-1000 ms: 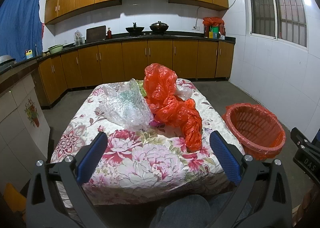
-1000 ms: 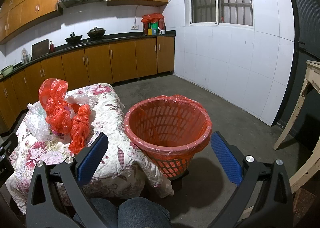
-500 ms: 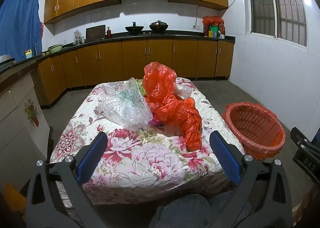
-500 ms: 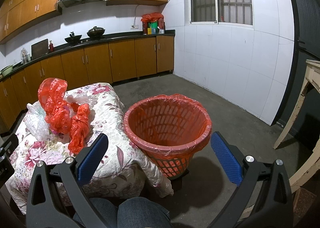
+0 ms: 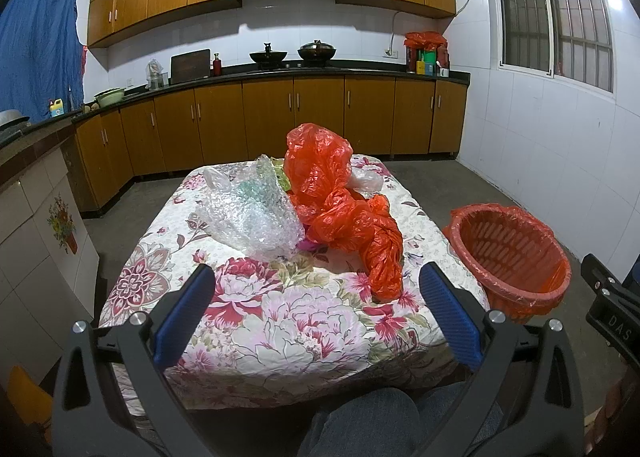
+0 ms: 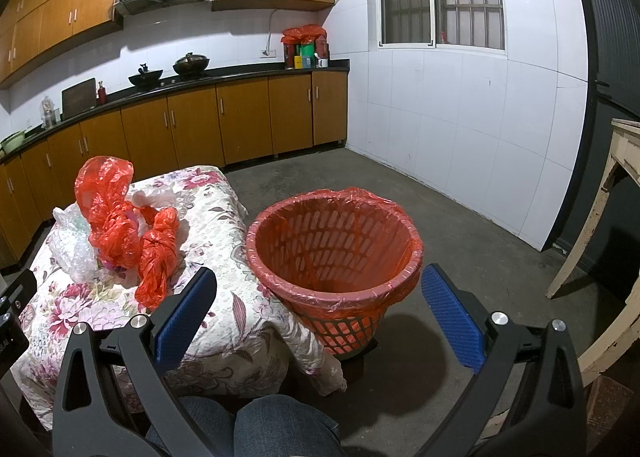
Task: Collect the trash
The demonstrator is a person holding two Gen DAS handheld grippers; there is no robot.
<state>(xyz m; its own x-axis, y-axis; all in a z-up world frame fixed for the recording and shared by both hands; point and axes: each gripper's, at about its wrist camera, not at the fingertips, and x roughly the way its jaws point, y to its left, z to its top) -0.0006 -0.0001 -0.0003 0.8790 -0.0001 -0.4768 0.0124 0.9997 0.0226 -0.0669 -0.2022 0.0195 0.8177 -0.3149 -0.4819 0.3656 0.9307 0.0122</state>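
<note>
Bubble wrap [image 5: 256, 217]: clear crumpled sheet, left part of the pile on the floral tablecloth [image 5: 280, 321]; touches the red bags on its right.
Left gripper [image 5: 316, 309]: jaws spread wide, nothing between them; hovers at the near table edge, aimed at the pile.
Red bags [image 5: 344, 209]: two crumpled plastic bags mid-table, the tall one behind, the twisted one [image 5: 384, 253] trailing toward the near right corner.
Grab advice: go for the twisted bag first, it's nearest the basket side. Pinch at a bunched knot, not a loose flap, or it'll slip out.
Basket [image 6: 332, 241]: red-lined, on the floor, touching the table's right side; looks empty.
Right gripper [image 6: 320, 305]: jaws fully apart, holding nothing; sits above the basket's near rim.
Risk: light film may cling to the pads on release; let go low inside the rim.
</note>
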